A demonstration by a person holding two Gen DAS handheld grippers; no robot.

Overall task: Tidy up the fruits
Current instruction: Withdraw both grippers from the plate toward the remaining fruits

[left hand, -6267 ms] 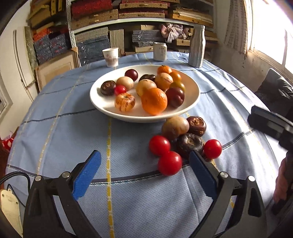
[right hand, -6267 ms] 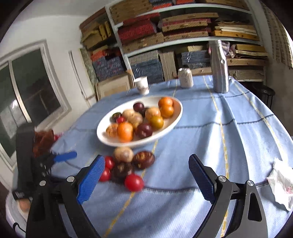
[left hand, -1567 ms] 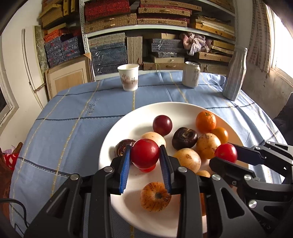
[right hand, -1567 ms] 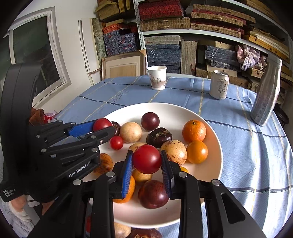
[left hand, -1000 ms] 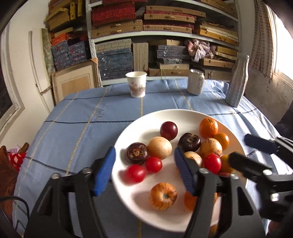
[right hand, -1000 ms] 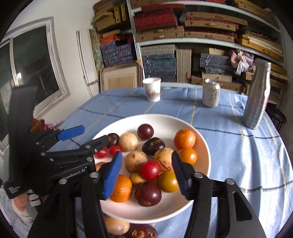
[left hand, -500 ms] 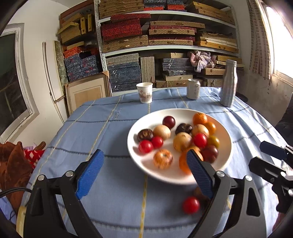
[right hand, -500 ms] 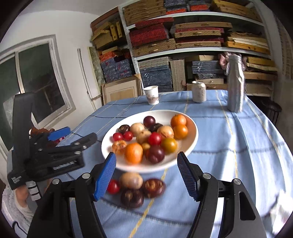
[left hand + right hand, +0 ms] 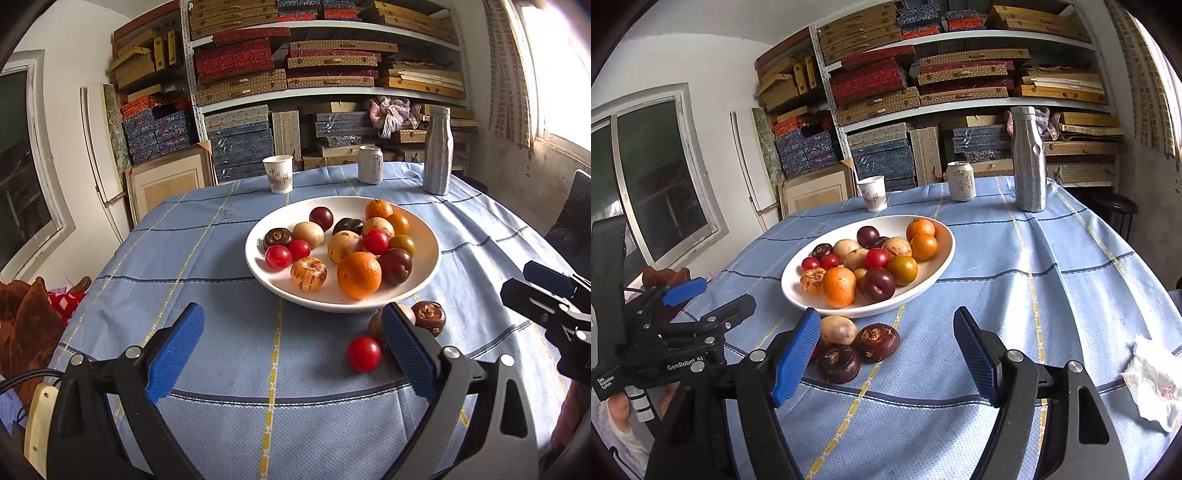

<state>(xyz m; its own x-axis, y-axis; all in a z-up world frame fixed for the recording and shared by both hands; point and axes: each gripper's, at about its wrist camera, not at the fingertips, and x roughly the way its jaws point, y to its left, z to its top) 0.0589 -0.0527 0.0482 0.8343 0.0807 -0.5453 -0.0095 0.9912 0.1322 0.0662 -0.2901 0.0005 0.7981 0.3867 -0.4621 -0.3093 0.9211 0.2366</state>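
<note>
A white bowl (image 9: 258, 258) (image 9: 945, 251) on the blue cloth holds several fruits: an orange (image 9: 359, 274), red tomatoes (image 9: 278, 257), plums and tan fruits. In front of it on the cloth lie a red tomato (image 9: 364, 353), a tan fruit (image 9: 837, 329) and two dark brown fruits (image 9: 877, 341) (image 9: 838, 362). My left gripper (image 9: 291, 343) hovers short of the bowl, jaws opening, nothing between them; its right finger hides part of the loose pile. My right gripper (image 9: 886, 354) is also opening and empty, the loose fruits just beyond its left pad.
At the table's far side stand a paper cup (image 9: 279, 173), a can (image 9: 370, 164) and a silver bottle (image 9: 437, 151). A crumpled tissue (image 9: 1152, 384) lies at the right edge. Shelves of boxes fill the back wall. A brown plush (image 9: 29, 317) sits left of the table.
Both grippers let their red tomatoes go into the bowl, spread their jaws and drew back from the bowl toward the near edge of the table.
</note>
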